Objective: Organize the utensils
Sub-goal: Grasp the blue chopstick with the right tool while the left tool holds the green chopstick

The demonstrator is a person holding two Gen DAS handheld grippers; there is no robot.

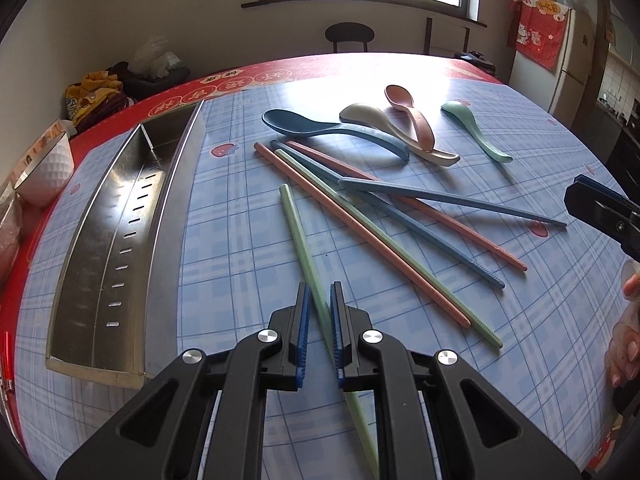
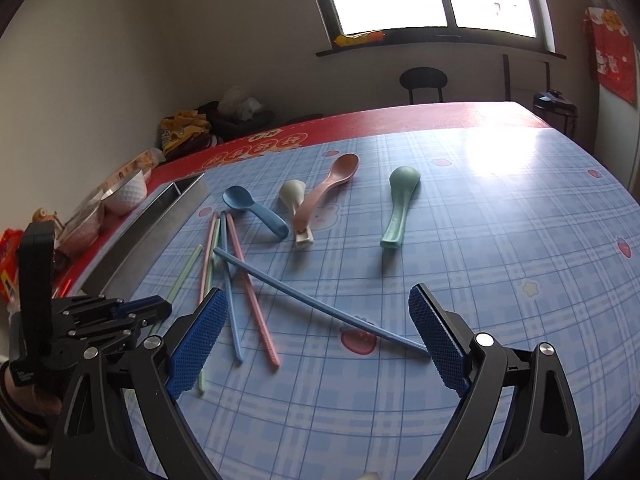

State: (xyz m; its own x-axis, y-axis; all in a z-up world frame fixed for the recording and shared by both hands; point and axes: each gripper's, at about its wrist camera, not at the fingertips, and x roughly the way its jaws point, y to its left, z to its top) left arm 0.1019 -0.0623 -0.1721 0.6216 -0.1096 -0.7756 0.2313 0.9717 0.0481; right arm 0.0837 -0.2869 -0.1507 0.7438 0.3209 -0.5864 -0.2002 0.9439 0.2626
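Observation:
My left gripper [image 1: 320, 293] is shut on a pale green chopstick [image 1: 298, 236], which runs between the blue pads and slants away over the table; in the right wrist view the left gripper [image 2: 162, 307] shows at the left with that green chopstick [image 2: 186, 270]. Right of it lie several crossed chopsticks: pink [image 1: 360, 236], blue [image 1: 448, 200] and another green one [image 1: 400, 256]. Behind them lie a blue spoon [image 1: 304, 122], a beige spoon [image 1: 360, 114], a pink spoon [image 1: 400, 98] and a green spoon [image 1: 460, 110]. My right gripper [image 2: 317, 290] stands wide open above a blue chopstick [image 2: 320, 304], holding nothing.
A long steel utensil tray [image 1: 120, 240] with a divider lies along the left of the checked tablecloth [image 1: 240, 208]. A white bowl [image 1: 44, 172] and packets sit beyond it at the table's left edge. A person's hand [image 1: 628, 340] shows at the right. A chair [image 1: 349, 36] stands behind the table.

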